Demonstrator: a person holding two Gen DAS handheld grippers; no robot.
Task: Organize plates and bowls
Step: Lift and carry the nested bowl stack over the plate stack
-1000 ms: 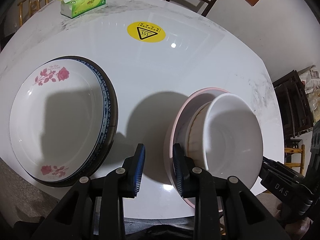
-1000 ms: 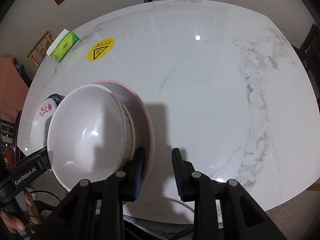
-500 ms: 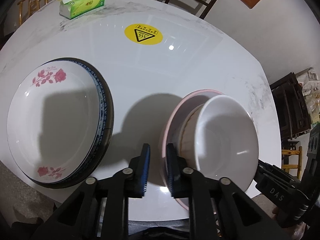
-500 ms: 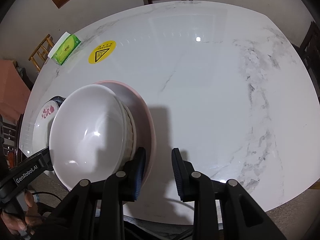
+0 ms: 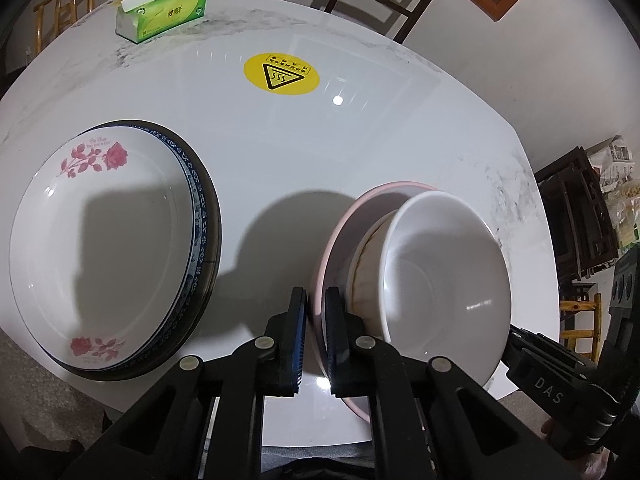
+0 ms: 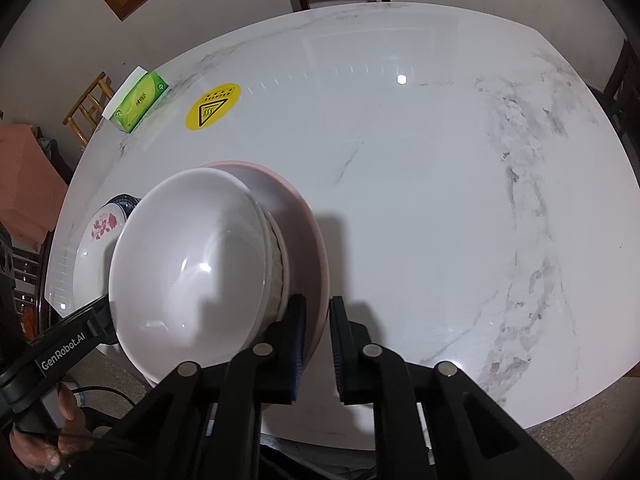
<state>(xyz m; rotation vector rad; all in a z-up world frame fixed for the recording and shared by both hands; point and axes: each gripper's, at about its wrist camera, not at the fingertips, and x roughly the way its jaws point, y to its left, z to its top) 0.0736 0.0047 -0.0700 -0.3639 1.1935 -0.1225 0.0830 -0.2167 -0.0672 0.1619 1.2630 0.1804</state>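
In the left wrist view, the left gripper (image 5: 316, 328) pinched the near rim of the pink plate (image 5: 340, 240), which carried nested bowls topped by a glossy white bowl (image 5: 448, 280). A rose-patterned plate (image 5: 100, 248) capped a stack to the left; a green tissue box (image 5: 162, 10) and a round yellow sticker (image 5: 282, 74) lay beyond.

In the right wrist view, the right gripper (image 6: 318, 328) straddled the same rim, jaws narrowly parted, on the marble table (image 6: 440, 200).

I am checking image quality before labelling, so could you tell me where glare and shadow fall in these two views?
Left wrist view: lamp glare spot on the table, dark shadow inside the rose plate. Right wrist view: glare spot on the marble, highlight in the white bowl; fisheye bends the edges.
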